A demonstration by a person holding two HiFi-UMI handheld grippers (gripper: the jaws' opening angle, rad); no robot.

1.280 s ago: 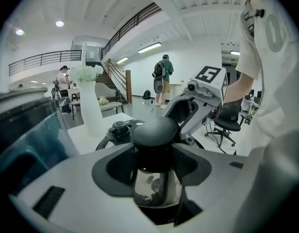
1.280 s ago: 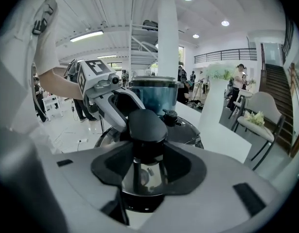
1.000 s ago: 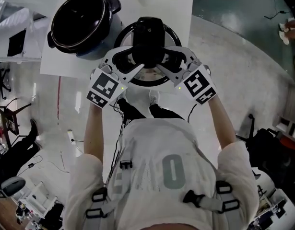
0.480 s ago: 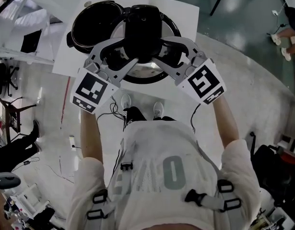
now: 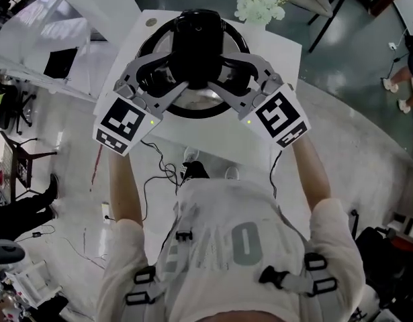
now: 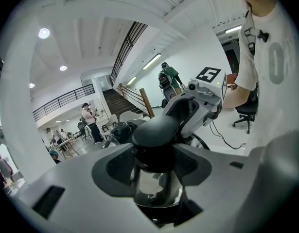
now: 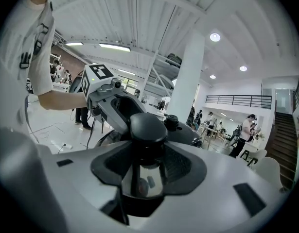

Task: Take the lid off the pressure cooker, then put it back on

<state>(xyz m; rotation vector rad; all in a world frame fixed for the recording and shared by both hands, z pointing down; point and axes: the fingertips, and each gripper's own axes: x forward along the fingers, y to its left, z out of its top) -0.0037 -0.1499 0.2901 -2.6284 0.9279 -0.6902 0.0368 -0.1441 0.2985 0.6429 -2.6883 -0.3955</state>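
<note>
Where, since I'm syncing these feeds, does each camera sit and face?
Head view: on the person's head, looking steeply down at the lid over the table; shows arms, torso, left gripper, right gripper.
Left gripper view: on the left gripper, looking along its jaws, clamped on the lid; right gripper and torso beyond.
Right gripper view: on the right gripper, facing the opposite way across the lid; left gripper and an arm beyond.
Shared: all show the lid.

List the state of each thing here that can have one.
lid: in the air, carried by its handle.
left gripper: shut on the handle.
right gripper: shut on the handle.
</note>
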